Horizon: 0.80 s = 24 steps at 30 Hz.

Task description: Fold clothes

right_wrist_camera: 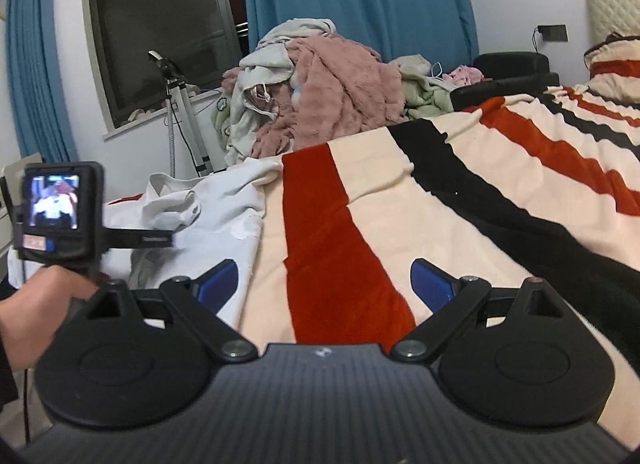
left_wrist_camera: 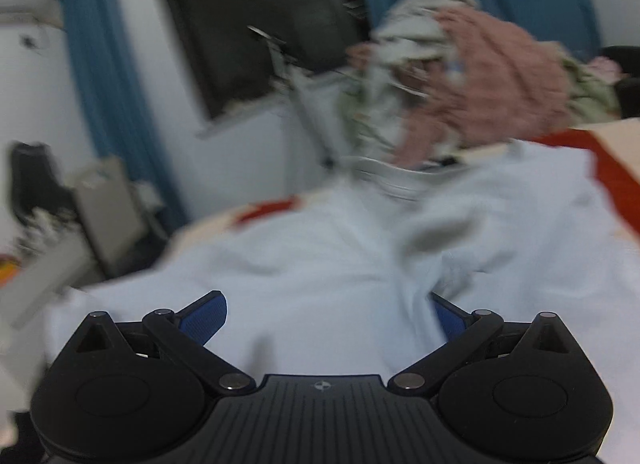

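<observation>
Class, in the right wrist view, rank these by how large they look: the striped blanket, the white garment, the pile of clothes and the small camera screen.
1. striped blanket
2. pile of clothes and white garment: similar, unranked
3. camera screen, despite its nearness

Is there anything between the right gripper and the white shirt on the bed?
Nothing visible blocks it. The right gripper is open over the bare striped blanket, and the white shirt lies just to its left. The left gripper is already over the shirt.
</observation>
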Motion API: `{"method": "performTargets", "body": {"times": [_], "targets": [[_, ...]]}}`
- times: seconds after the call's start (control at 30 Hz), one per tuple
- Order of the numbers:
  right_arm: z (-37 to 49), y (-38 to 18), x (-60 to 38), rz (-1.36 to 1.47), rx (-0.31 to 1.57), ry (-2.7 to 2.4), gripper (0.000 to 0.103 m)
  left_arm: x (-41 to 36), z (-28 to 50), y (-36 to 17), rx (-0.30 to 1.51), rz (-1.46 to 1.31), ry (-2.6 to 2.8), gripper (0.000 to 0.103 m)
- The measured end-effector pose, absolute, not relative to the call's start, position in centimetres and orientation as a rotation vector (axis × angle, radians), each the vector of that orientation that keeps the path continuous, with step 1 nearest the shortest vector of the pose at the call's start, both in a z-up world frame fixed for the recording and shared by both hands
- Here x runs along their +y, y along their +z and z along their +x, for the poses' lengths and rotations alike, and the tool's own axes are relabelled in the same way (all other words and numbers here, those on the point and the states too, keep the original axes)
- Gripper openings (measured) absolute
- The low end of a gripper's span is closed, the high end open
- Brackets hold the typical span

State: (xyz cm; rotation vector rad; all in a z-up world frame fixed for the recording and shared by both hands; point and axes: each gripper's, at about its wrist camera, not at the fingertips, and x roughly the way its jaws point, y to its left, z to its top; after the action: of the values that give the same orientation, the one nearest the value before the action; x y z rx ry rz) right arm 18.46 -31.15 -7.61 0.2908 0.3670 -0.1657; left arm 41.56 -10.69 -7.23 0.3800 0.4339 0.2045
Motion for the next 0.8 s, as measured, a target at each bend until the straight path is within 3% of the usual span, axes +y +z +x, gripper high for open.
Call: {"method": "performTargets", "body": {"times": [0.47, 0.67, 0.8], "targets": [[17.3, -6.5, -30.5, 0.265, 0.353, -0.156, 0.094, -1.1, 41.5, -4.5, 0.463, 0.232, 0.347, 0.103], [17.5, -6.8, -30.6, 0.278, 0.367, -0.152, 0.094, -5.7, 39.5, -4.9, 0.434, 0.408, -0.05, 0.103], [17.7, -7.3, -30.7, 0.287, 0.384, -0.152, 0.094, -10.4, 40.9, -7.9, 0.454, 0.641, -0.121, 0.103]]}}
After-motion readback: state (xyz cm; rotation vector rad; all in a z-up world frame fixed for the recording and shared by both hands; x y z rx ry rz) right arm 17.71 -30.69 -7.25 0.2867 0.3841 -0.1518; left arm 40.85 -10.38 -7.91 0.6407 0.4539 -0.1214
